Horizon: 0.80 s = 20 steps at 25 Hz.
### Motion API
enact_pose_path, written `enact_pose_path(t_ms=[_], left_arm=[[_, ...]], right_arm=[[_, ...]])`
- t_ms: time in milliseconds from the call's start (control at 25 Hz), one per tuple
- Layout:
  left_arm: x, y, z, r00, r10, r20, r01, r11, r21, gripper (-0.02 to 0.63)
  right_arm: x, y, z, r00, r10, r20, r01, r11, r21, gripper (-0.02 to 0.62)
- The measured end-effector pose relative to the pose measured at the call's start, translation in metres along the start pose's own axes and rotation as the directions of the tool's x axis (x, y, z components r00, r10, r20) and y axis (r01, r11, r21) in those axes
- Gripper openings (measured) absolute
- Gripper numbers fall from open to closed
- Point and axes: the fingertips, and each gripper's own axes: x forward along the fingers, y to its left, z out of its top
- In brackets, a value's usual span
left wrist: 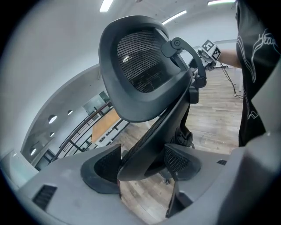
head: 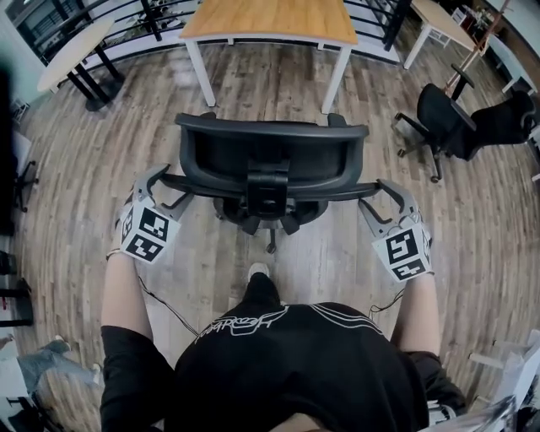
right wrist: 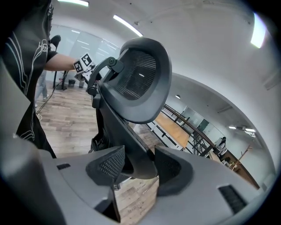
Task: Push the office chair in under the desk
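A black mesh office chair point(head: 270, 160) stands with its back toward me, a little short of the wooden desk with white legs point(head: 270, 21). My left gripper point(head: 163, 182) is shut on the left end of the chair's back frame. My right gripper point(head: 382, 192) is shut on the right end. In the left gripper view the frame's edge fills the gap at my left gripper point(left wrist: 142, 162), with the headrest point(left wrist: 136, 66) above. The right gripper view shows the same at my right gripper point(right wrist: 139, 166), under the headrest point(right wrist: 140, 83). The chair's seat and wheels are mostly hidden.
Two more black office chairs point(head: 460, 126) stand at the right. A pale oval table point(head: 72, 51) sits at the far left, another light desk point(head: 447, 25) at the far right, and a dark railing runs behind the desk. My foot point(head: 259, 272) is just behind the chair base on the wood floor.
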Motion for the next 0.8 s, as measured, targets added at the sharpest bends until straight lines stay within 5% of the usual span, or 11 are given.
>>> enact_pose_path(t_ms=[400, 800], left_arm=[[0.035, -0.004, -0.011, 0.999, 0.019, 0.038, -0.021, 0.998, 0.051, 0.292], [0.137, 0.123, 0.037, 0.998, -0.003, 0.067, -0.001, 0.998, 0.061, 0.291]], right_arm=[[0.030, 0.004, -0.025, 0.996, -0.093, -0.001, 0.093, 0.996, 0.019, 0.238], [0.134, -0.099, 0.021, 0.992, -0.116, -0.053, 0.119, 0.991, 0.054, 0.238]])
